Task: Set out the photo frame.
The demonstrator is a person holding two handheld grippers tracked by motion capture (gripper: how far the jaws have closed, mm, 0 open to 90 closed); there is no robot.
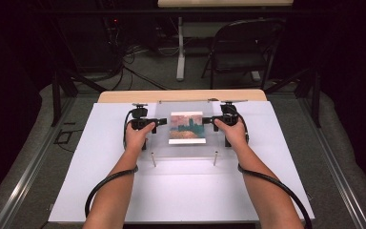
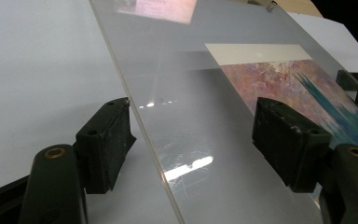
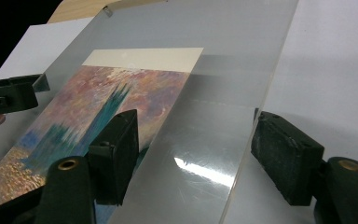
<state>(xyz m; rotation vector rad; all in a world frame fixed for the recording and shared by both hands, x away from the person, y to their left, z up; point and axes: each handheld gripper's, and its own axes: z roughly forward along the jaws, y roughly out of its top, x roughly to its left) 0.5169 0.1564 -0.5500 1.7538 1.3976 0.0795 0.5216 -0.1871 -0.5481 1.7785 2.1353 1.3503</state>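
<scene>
Both grippers, left and right, straddle the side edges of the clear sheet lying over the print at mid-frame on the worktop, fingers wide and not yet closed, so the next move is probably a level squeeze and lift. The gripper views show the sheet's edge between the open fingers (the high view blurs this); the high view shows two pegs below the sheet.

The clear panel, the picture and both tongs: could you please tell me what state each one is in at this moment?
Clear panel: lying over the picture, each side edge between a pair of jaws.
Picture: flat, face up, under the panel.
Left tongs: open, jaws astride the panel's edge, not clamped.
Right tongs: open, jaws astride the opposite edge, gap visible on the outer side.
Two metal pins: lying loose on the white sheet, near the panel's front edge.
</scene>
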